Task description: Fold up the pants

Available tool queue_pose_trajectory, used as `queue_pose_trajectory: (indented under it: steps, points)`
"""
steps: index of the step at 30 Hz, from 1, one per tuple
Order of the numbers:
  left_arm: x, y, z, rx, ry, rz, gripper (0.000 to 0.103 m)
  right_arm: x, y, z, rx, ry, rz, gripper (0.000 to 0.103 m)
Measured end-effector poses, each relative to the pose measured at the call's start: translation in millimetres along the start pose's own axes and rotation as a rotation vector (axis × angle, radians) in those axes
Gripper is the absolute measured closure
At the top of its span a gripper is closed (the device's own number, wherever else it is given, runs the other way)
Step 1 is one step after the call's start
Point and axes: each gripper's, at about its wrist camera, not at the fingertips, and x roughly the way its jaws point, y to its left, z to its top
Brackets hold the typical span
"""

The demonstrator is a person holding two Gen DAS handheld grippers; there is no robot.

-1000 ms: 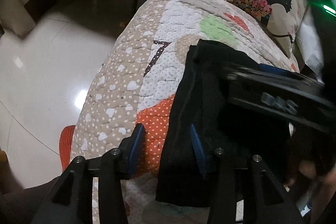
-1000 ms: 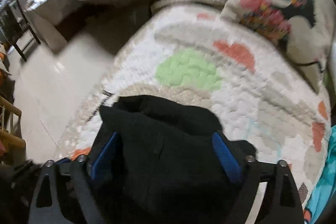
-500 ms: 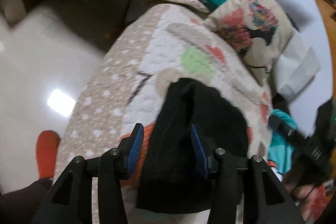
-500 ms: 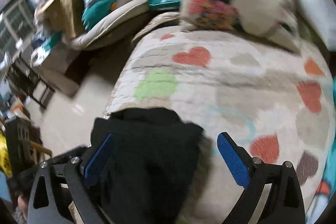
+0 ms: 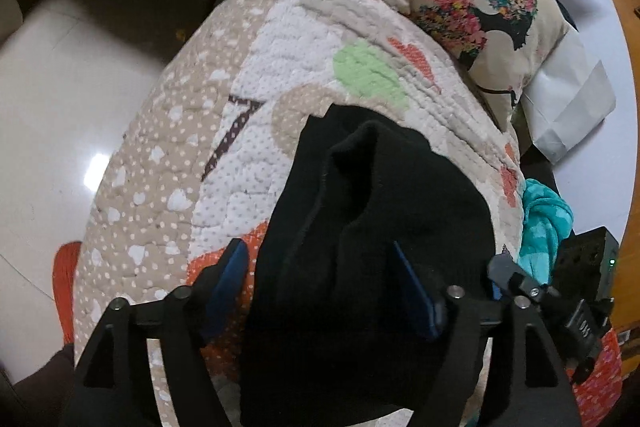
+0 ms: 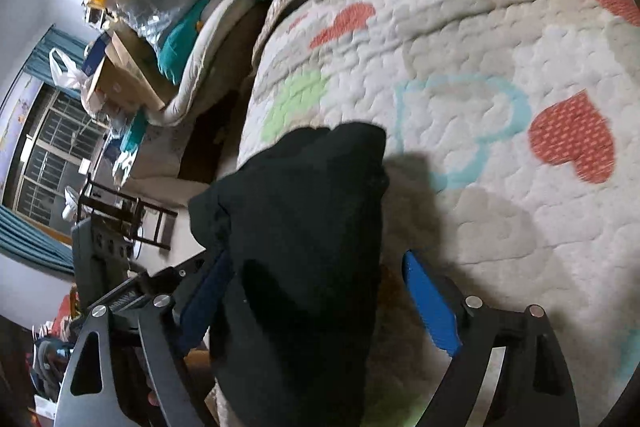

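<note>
left tool [image 5: 320, 291] & right tool [image 6: 320, 303] — both w/ jaws spread wide.

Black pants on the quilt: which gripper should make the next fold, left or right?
Probably left. The left gripper is open with the bunched black pants between its fingers, so closing would pinch them. The right gripper is open too, but the fabric sits against only its left finger.

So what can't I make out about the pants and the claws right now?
- Left wrist view: black pants cover the left claw gap; grip unclear.
- Right wrist view: pants hide the right claw left pad's face; contact unclear.
- Both views: the pants' near end is cut off by the bottom edge.
</note>
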Motion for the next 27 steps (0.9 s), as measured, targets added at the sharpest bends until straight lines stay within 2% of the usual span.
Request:
queue_pose_trajectory:
  steps: [4,5,6,7,8,9,11,15,18,22,27]
  points:
    - [7.2,-10.6,-6.4,0.062,0.006,0.026,0.024,24.3,3.4,-3.2,-0.016,0.042,-0.004,0.013]
    - [8.3,-14.1,-8.9,0.082,0.008,0.029,0.027,29.8,6.7,-4.3,-0.028,0.048,-0.008,0.014]
    - [9.4,-18.3,-11.3,0.103,0.008,0.03,0.036,32.4,9.3,-4.5,-0.04,0.047,-0.012,0.016]
    - [9.1,-23.9,-14.3,0.135,0.001,0.038,0.041,34.3,13.9,-4.6,-0.058,0.05,-0.016,0.021]
    - [7.8,-26.9,-15.6,0.15,-0.003,0.035,0.05,35.3,17.7,-4.1,-0.073,0.054,-0.026,0.027]
    - [6.3,-29.3,-15.8,0.16,-0.008,0.03,0.058,34.4,20.7,-3.5,-0.087,0.054,-0.038,0.036]
    - [2.4,-31.9,-15.4,0.161,-0.018,0.013,0.061,29.5,24.1,-1.1,-0.11,0.053,-0.049,0.051]
    - [-1.9,-45.9,-9.5,0.157,-0.038,-0.015,0.064,15.6,32.9,8.6,-0.144,0.023,-0.057,0.059]
    - [-2.8,-67.9,5.2,0.178,-0.064,-0.021,0.064,3.2,39.8,23.5,-0.178,-0.022,-0.076,0.06]
    - [9.4,-89.4,32.4,0.175,-0.077,-0.065,0.064,-14.5,36.0,53.7,-0.194,-0.071,-0.11,0.06]
    - [45.6,-104.6,45.8,0.214,-0.052,0.004,0.055,-9.6,16.5,78.9,-0.192,-0.066,-0.194,0.06]
